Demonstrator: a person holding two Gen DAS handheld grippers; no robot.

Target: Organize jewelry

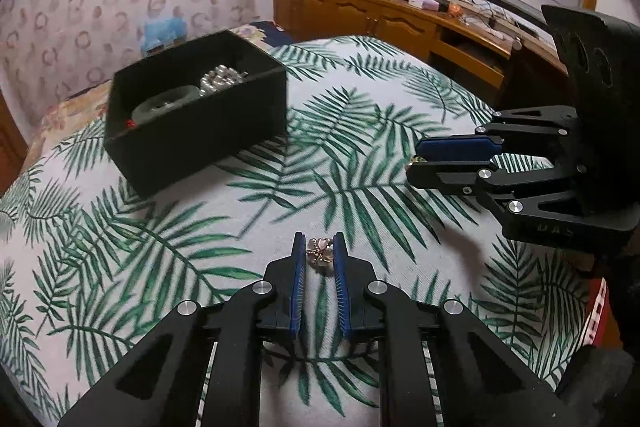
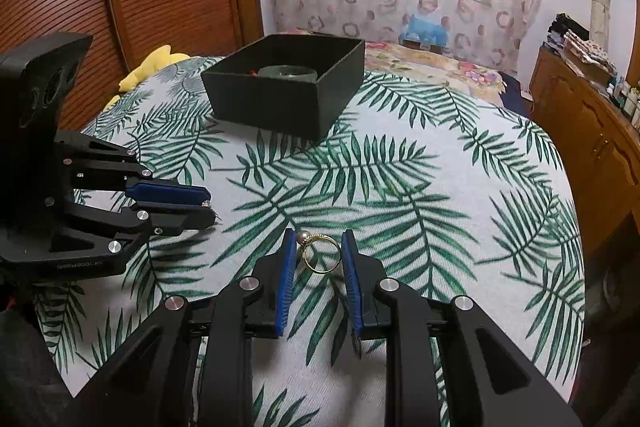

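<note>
Pinching a flower earring, left gripper; right gripper clamps a gold ring near the black box.

1. The right gripper held a gold ring between its blue pads, the ring's pearl-like bead against the left pad.
2. The left gripper reached in from the left, closed on something small that could not be made out.
3. A black box stood farther back on the palm-leaf bedspread, with a greyish bangle inside.
4. A yellow soft toy lay at the bed's far left edge.
</note>
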